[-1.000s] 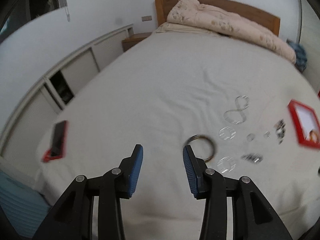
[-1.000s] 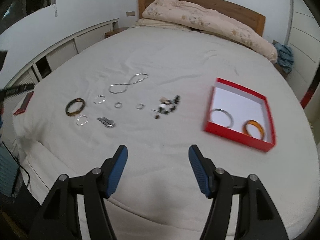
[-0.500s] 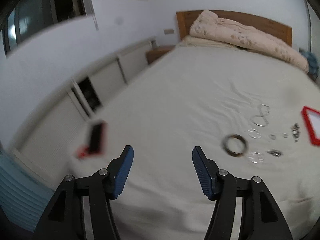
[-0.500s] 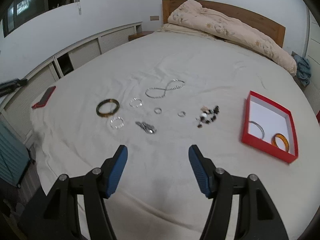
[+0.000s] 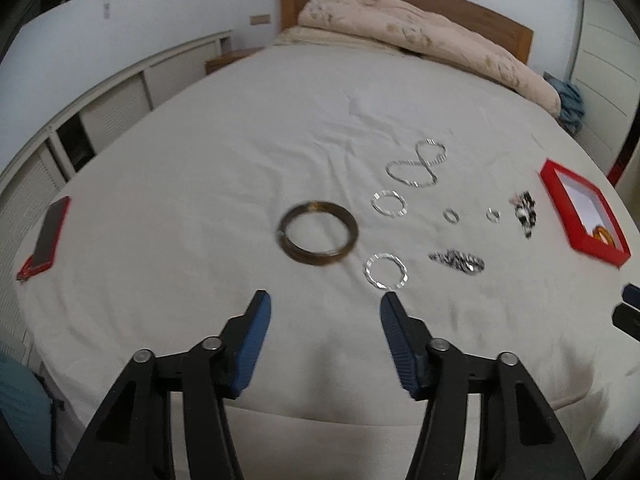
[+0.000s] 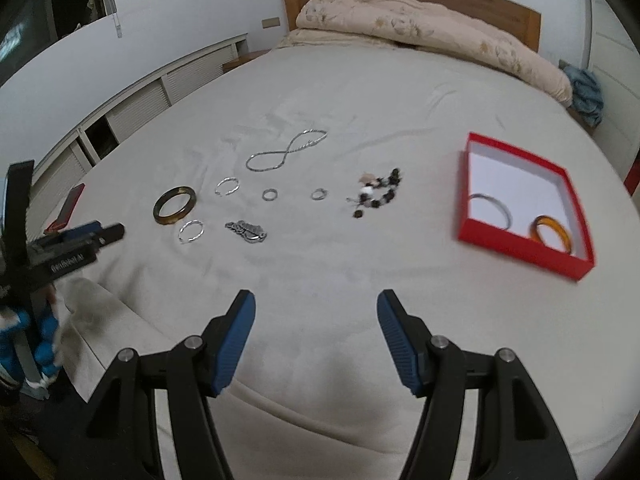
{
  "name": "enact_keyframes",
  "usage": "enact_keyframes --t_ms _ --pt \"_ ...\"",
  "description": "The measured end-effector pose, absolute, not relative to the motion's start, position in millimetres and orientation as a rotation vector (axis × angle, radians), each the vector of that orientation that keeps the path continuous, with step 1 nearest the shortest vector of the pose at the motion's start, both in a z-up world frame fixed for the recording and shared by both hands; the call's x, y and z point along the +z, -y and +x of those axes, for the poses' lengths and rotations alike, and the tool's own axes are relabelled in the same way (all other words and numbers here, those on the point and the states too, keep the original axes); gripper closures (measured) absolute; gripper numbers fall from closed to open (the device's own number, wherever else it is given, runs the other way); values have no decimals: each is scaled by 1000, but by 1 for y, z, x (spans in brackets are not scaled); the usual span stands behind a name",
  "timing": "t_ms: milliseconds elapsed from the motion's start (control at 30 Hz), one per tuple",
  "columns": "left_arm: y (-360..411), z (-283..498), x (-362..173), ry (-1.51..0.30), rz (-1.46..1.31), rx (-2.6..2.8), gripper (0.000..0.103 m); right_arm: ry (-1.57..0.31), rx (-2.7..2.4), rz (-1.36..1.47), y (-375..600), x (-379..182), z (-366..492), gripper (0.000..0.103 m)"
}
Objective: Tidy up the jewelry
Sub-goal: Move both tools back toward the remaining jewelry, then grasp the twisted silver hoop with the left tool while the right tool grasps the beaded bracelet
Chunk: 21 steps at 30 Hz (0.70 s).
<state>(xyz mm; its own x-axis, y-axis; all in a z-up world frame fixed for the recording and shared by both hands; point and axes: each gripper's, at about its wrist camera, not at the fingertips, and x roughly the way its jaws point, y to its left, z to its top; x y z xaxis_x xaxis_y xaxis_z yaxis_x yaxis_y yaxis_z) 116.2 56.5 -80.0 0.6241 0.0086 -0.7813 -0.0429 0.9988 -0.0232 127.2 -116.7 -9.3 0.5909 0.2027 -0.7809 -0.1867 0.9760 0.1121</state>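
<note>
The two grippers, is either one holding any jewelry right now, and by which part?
Nothing is held. The left gripper and right gripper are both open and empty above the bed.

Both views are taken from the foot of the bed, facing the headboard. The left wrist view is set nearer the dark bangle at frame centre; the right wrist view is aimed further right, the red box shown whole. The scattered jewelry is shared.

White lettering on left gripper, illegible
</note>
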Motion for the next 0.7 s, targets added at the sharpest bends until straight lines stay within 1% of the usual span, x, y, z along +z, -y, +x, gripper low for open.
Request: enact_keyframes --t_ms 233,600,700 --pt "-53 129 -96 -952 -51 -27 57 -952 292 45 101 -35 146 42" --pt "-41 154 -115 -991 -74 -74 58 -970 327 61 103 -55 165 42" --pt "-40 162 -121 -1008 -87 -75 61 -972 333 69 105 -59 168 42"
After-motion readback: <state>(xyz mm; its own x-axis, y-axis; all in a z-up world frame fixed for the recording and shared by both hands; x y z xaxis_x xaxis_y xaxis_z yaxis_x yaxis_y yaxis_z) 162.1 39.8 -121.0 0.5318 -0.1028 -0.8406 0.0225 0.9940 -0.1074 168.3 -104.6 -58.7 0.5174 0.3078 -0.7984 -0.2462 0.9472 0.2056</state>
